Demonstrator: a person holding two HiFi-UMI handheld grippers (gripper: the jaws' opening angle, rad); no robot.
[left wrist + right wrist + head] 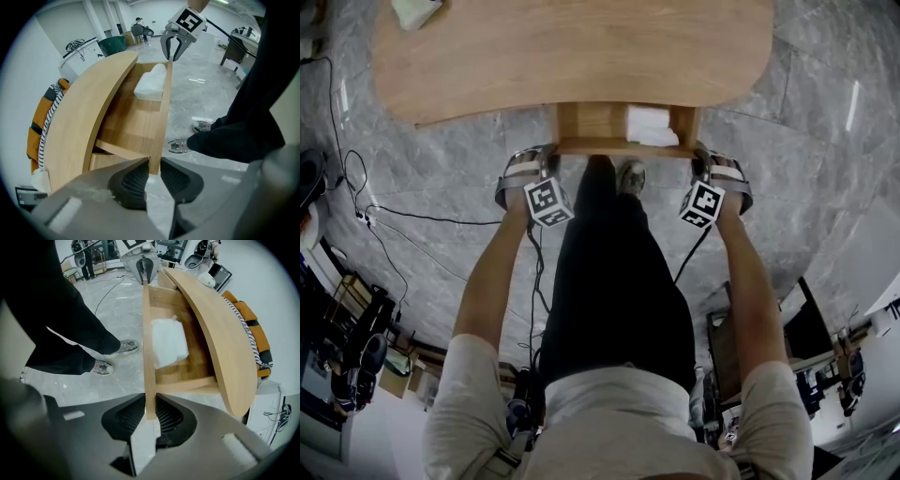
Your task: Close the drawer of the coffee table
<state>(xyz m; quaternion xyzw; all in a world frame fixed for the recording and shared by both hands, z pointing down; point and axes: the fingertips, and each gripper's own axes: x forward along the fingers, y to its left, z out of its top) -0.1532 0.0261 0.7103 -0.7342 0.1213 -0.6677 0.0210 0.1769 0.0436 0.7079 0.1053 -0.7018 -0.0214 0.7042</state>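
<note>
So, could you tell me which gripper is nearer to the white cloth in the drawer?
Right. The right gripper clamps the drawer front at the end where the white cloth lies; the left gripper holds the opposite end, away from it.

1. Our left arm [487,291] and right arm [752,291] reach out straight.
2. Our left gripper [153,163], pointing steeply down, pinches the drawer front [165,108] at its fingertips [133,180].
3. Our right gripper [149,401], pointing down, clamps it too.
</note>
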